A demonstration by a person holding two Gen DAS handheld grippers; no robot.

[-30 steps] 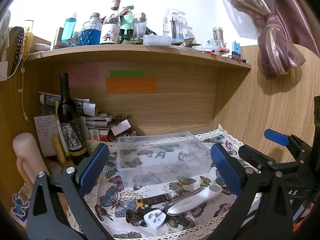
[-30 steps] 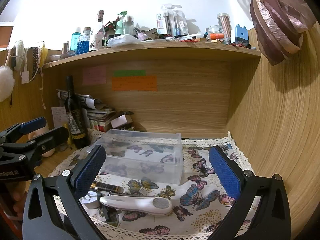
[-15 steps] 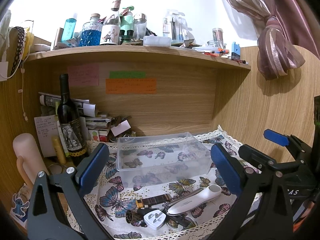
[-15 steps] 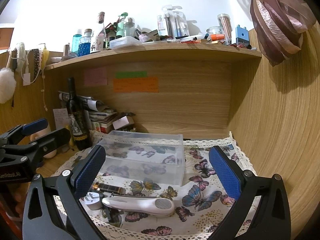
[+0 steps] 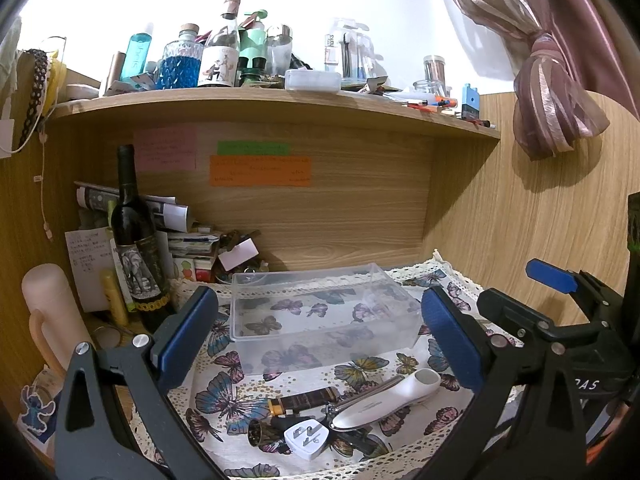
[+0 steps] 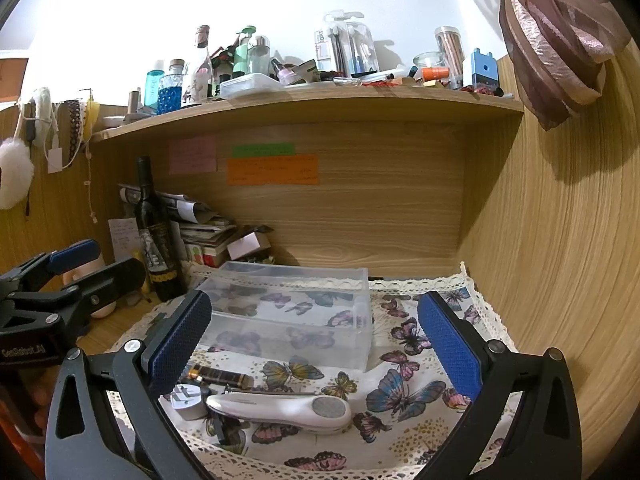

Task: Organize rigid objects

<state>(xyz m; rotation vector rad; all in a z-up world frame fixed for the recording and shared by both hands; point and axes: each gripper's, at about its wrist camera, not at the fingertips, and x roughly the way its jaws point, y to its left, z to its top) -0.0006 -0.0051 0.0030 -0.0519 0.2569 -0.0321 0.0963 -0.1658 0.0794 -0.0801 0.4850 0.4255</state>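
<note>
Sticky notes point(image 5: 260, 171): writing too small to read. White plug point(image 6: 187, 400): left part hidden behind the right gripper's left finger point(image 6: 176, 340). Black items point(image 5: 360, 442) under the white handheld device point(image 5: 384, 398): mostly covered, kind unclear. Pink curtain point(image 6: 560, 40): cut by the frame's top edge.

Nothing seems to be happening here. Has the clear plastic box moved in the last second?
No. The clear plastic box keeps its place beside the wine bottle on the butterfly cloth.
</note>
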